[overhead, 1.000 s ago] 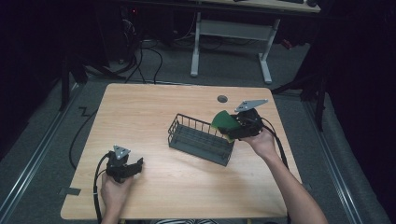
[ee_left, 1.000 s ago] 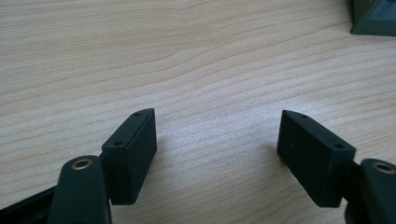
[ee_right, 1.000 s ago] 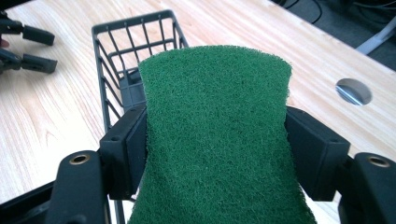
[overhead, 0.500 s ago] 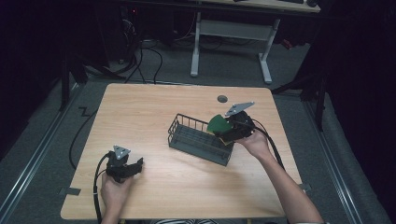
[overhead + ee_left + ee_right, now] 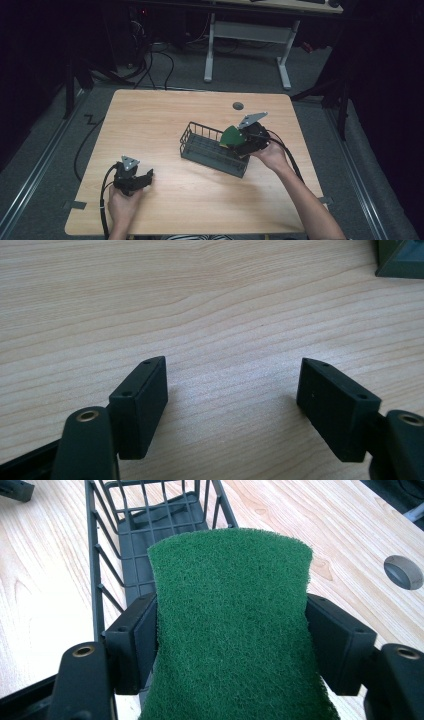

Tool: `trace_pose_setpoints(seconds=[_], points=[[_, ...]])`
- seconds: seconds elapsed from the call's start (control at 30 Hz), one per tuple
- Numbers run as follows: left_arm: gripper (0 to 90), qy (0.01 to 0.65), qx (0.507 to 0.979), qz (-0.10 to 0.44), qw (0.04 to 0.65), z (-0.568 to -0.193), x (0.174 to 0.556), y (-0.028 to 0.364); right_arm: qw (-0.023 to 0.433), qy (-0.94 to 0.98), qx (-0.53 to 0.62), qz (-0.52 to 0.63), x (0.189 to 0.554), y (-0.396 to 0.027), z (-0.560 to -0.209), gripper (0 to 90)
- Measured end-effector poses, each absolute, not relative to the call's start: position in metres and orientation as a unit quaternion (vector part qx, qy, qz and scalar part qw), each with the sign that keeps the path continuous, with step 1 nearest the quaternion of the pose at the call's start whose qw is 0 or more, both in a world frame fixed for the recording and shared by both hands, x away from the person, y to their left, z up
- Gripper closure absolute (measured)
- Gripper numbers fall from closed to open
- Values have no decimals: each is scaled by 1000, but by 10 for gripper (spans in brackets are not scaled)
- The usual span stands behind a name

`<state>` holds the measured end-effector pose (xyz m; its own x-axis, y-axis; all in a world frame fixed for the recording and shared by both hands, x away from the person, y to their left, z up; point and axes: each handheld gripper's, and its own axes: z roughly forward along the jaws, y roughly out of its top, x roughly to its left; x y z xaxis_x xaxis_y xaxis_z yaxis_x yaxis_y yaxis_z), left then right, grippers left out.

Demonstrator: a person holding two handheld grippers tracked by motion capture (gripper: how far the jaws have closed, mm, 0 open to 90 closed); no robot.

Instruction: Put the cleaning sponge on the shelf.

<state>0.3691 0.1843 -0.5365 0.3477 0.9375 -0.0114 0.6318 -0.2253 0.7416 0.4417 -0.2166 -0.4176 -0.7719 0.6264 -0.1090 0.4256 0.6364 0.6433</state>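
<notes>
Likely the green scouring pad [image 5: 232,625], clamped edgewise in the right gripper [image 5: 243,140] jaws, snags the wire basket [image 5: 200,145] rim while the left gripper [image 5: 232,395] jaws stay apart, idle

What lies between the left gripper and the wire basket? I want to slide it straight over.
Bare wooden table, as the high view shows; the left gripper has nothing before the basket.

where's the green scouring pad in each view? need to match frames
High view: green scouring pad right of centre, in the right gripper, over the near end of the wire basket.
Right gripper view: pad centre, clamped between the jaws, basket beyond.
Left gripper view: not in it; open jaws over the table.
Shared landmark: wire basket, its corner at top right of the left gripper view.
</notes>
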Motion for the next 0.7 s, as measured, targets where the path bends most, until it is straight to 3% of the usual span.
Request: trace_pose_setpoints(seconds=[0.47,0.7], points=[[289,524,749,228,336,-536,369,184,153,894,285,311,437,-217,-418,261],[289,524,749,227,336,-536,369,184,153,894,278,317,433,-217,-418,292]])
